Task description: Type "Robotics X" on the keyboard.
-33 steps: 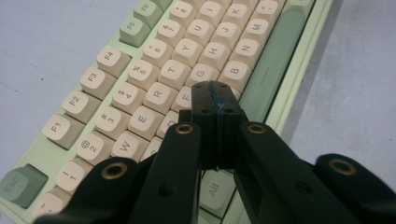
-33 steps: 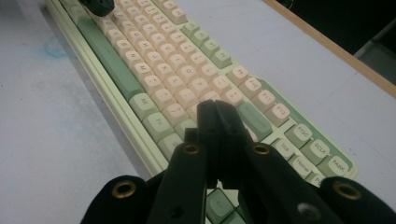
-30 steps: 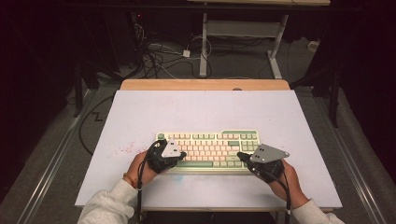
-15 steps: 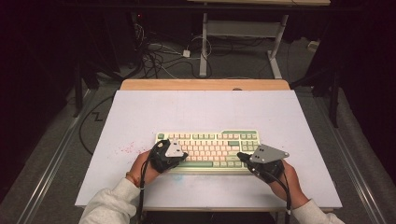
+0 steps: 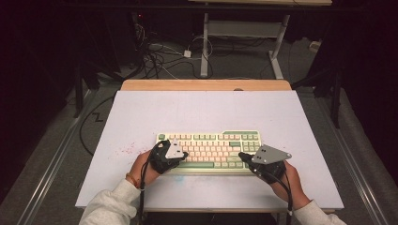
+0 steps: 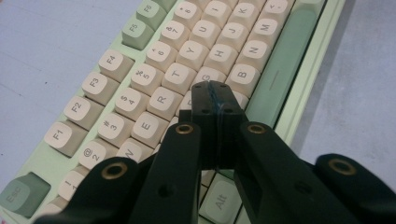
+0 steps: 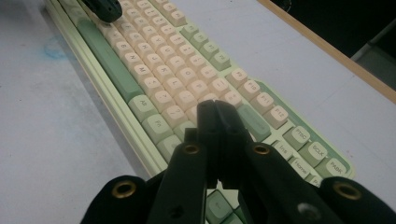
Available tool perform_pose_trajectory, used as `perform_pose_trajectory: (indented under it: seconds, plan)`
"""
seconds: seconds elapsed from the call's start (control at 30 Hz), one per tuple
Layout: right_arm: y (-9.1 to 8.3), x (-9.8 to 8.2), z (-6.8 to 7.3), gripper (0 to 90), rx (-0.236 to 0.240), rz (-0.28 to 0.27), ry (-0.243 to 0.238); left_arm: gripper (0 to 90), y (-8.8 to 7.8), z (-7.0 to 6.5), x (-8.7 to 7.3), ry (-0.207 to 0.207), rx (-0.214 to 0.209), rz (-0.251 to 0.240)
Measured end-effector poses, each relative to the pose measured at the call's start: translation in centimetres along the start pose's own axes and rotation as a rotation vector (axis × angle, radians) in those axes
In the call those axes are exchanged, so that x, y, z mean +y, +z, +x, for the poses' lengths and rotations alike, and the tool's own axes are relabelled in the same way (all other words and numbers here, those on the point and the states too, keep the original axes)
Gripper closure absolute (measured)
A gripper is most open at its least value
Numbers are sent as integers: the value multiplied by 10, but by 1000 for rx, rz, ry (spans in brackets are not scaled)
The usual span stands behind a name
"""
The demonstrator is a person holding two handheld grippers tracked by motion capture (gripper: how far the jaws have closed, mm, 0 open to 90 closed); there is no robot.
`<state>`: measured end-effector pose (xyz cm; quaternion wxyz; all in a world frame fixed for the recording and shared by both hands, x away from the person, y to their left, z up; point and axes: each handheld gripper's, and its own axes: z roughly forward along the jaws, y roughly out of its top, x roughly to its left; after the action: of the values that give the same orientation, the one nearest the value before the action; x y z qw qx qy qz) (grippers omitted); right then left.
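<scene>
A: Where's the keyboard (image 5: 210,151)?

B: On the white surface (image 5: 206,110), toward its near edge, space bar side nearest the person.

A: And the left hand-held gripper (image 6: 215,95)?

B: Jaws pressed together, tips over the keyboard's letter keys near G.

A: The right hand-held gripper (image 7: 215,112)?

B: Jaws together too, over the keyboard's right-hand keys.

The right gripper (image 7: 215,109), jaws pressed together, hangs over the right end of a green and cream keyboard (image 7: 187,74) on a pale table (image 7: 51,135), with the left gripper (image 7: 105,8) far off.
</scene>
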<state>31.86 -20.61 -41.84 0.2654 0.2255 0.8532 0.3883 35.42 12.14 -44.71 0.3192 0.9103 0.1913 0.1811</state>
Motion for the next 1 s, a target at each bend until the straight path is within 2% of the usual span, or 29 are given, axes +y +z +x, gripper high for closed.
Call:
perform_pose_trajectory:
  seconds: [0.57,0.83,1.0]
  plan:
    - [0,0,1,900,2,-4,-9,877,-7,-2,1,13,15,-19]
    - [2,-2,0,900,1,-2,-3,877,-13,0,-1,-4,28,-41]
    - [4,-3,1,900,5,2,-8,877,-13,3,-5,-12,37,-37]
